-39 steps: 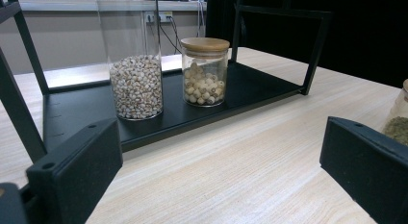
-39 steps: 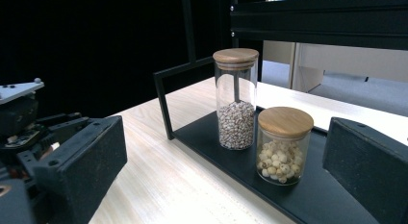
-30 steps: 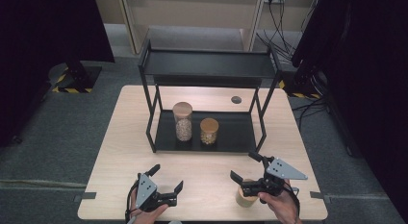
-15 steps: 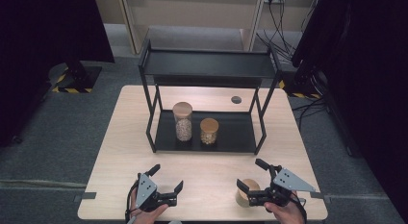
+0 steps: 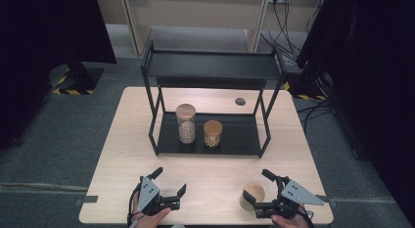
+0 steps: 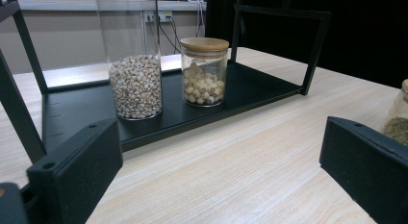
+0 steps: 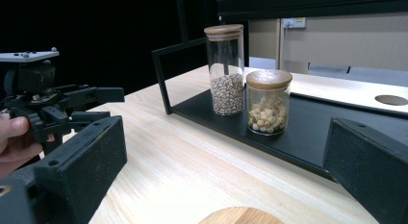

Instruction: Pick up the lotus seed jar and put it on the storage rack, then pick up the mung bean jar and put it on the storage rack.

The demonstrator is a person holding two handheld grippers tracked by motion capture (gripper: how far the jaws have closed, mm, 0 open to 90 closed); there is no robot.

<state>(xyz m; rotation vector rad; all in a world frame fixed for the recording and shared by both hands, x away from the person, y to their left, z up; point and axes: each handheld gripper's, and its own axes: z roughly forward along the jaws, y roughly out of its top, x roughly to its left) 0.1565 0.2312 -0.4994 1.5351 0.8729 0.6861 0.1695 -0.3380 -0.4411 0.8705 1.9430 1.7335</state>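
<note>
Three jars: two on the lower shelf of the black rack (image 5: 215, 71), one loose on the table (image 5: 205, 174) near its front edge.
Loose jar: the short jar (image 5: 253, 195) with a wooden lid stands upright at front right; in the left gripper view its glass wall shows greenish contents at the right border (image 6: 398, 119); in the right gripper view its lid rim appears at the bottom edge (image 7: 239, 216).
Right gripper (image 5: 259, 189): jaws spread wide, one on each side of the short jar, close to its wall; contact cannot be judged.
Left gripper (image 5: 170, 181): jaws spread apart, holding nothing, low over the table at front left, well apart from the short jar.
Tall jar (image 5: 185, 123): upright on the lower shelf, partly filled with small pale grains.
Middle jar (image 5: 212, 133): just beside the tall jar on its right, holding larger round pale seeds.
Table hole (image 5: 240, 101): a round opening behind the rack.
</note>
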